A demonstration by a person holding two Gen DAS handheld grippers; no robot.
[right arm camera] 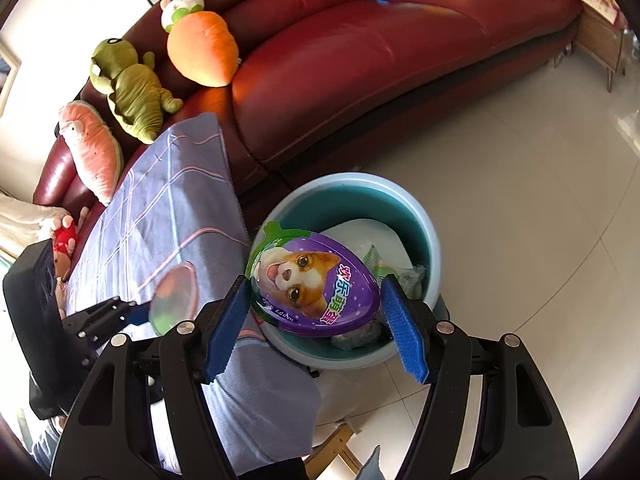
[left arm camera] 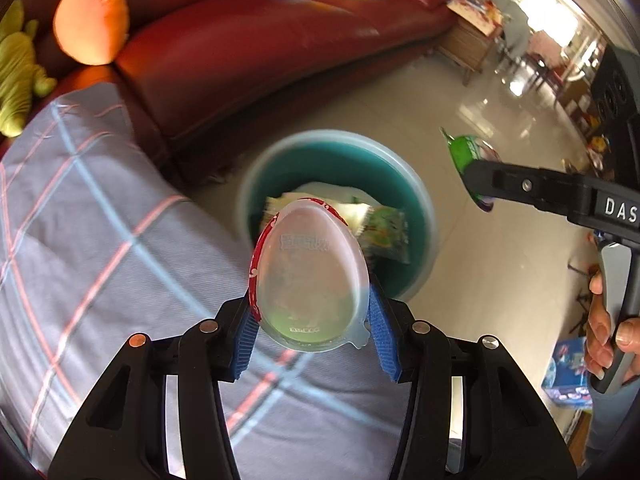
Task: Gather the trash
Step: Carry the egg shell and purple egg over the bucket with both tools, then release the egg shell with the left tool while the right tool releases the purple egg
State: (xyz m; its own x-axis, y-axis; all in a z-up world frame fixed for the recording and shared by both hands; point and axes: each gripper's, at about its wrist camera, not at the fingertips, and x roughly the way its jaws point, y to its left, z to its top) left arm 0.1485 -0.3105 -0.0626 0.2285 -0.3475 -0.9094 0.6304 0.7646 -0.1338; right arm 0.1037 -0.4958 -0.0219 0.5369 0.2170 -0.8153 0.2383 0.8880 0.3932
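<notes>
The left gripper (left arm camera: pixel 316 344) is clenched on a clear egg-shaped plastic shell with a red rim (left arm camera: pixel 310 276), its 2 blue pads (left arm camera: pixel 244 348) pressing the shell's lower sides; the shell hangs over the near edge of a teal bin (left arm camera: pixel 416 200) that stands on the pale tile floor (left arm camera: pixel 500 264). Inside the bin lie crumpled wrappers (left arm camera: pixel 384 232) and white paper. The right gripper (right arm camera: pixel 316 320) grasps a purple egg-shaped package printed with a puppy (right arm camera: pixel 314 284), green-edged at the top, held just above the bin's rim (right arm camera: pixel 434 240). In the left wrist view a hand (left arm camera: pixel 608 332) grips the right tool's handle. A grey checked cloth (right arm camera: pixel 168 216) lies beside the bin, and behind it stands a dark red sofa (right arm camera: pixel 380 60) bearing an orange carrot plush (right arm camera: pixel 200 52) and a green plush (right arm camera: pixel 132 92).
</notes>
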